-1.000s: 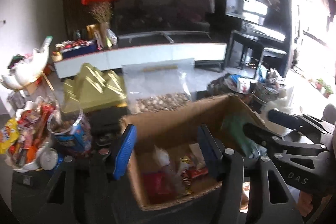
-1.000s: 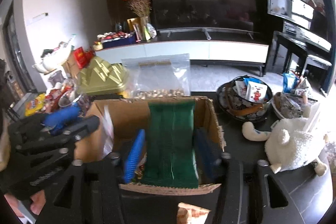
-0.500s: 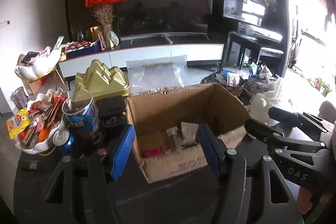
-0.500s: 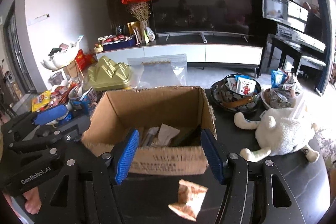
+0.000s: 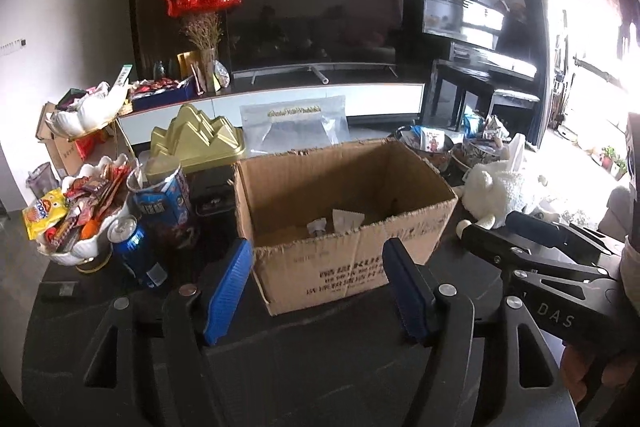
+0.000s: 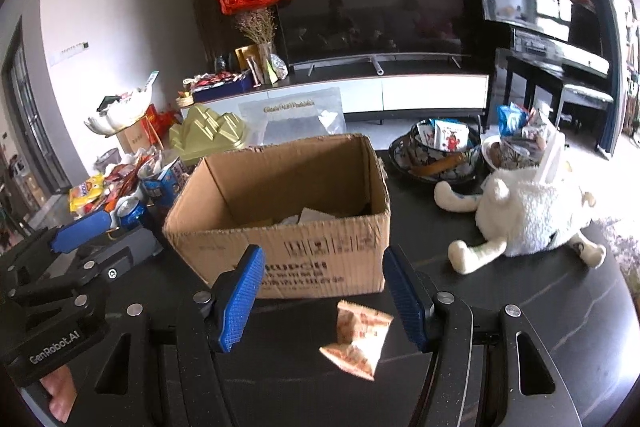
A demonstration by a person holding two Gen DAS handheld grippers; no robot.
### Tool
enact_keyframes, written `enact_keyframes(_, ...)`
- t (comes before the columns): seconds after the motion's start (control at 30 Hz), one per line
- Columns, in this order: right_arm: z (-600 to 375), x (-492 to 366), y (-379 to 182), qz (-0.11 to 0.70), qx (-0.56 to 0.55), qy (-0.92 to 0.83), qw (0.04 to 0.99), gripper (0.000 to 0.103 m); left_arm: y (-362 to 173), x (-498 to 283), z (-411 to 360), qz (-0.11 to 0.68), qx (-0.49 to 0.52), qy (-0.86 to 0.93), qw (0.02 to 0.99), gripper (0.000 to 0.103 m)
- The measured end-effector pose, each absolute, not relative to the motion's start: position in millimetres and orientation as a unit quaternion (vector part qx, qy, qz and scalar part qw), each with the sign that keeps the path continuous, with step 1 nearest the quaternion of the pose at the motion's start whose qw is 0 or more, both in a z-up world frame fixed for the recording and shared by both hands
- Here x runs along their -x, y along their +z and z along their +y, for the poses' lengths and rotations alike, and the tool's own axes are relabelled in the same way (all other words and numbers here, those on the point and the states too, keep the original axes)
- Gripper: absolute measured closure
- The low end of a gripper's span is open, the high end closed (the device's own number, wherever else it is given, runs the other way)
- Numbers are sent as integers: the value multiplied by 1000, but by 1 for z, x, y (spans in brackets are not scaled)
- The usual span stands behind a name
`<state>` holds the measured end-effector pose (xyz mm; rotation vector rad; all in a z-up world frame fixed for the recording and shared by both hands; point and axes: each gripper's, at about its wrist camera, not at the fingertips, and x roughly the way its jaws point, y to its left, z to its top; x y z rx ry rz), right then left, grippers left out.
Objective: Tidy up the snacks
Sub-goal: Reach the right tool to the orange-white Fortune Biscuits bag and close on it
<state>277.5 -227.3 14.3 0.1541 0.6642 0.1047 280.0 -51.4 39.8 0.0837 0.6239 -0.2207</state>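
Observation:
An open cardboard box (image 5: pixel 340 267) (image 6: pixel 280 255) stands on the dark table, with a few wrappers (image 5: pixel 344 219) showing at its bottom. My left gripper (image 5: pixel 320 287) hovers in front of the box's near corner; its jaws are opening and nothing is held between them. My right gripper (image 6: pixel 322 295) is open in front of the box. An orange-and-white snack packet (image 6: pixel 356 339) lies on the table below its fingers, untouched. Each gripper shows at the edge of the other's view: the right gripper (image 5: pixel 520 239) and the left gripper (image 6: pixel 80 239).
Left of the box are a white bowl of snacks (image 5: pixel 80 215), a blue can (image 5: pixel 136 251), a blue tub (image 5: pixel 164 195) and a gold mountain-shaped box (image 5: pixel 196 143). A zip bag (image 5: pixel 296 127) stands behind. Patterned bowls (image 6: pixel 436 151) and a white plush toy (image 6: pixel 528 215) sit right.
Both grippers have drawn back from over the box to its front. The green packet seen between the right fingers a second ago is gone from them. The left jaws stand wider.

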Motion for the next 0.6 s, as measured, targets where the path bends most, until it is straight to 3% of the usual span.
enact_keyframes(0.6, -246, -268, -46, 348, -122, 31, 929, 35, -19, -283, -67, 337, -54, -94, 935, 34)
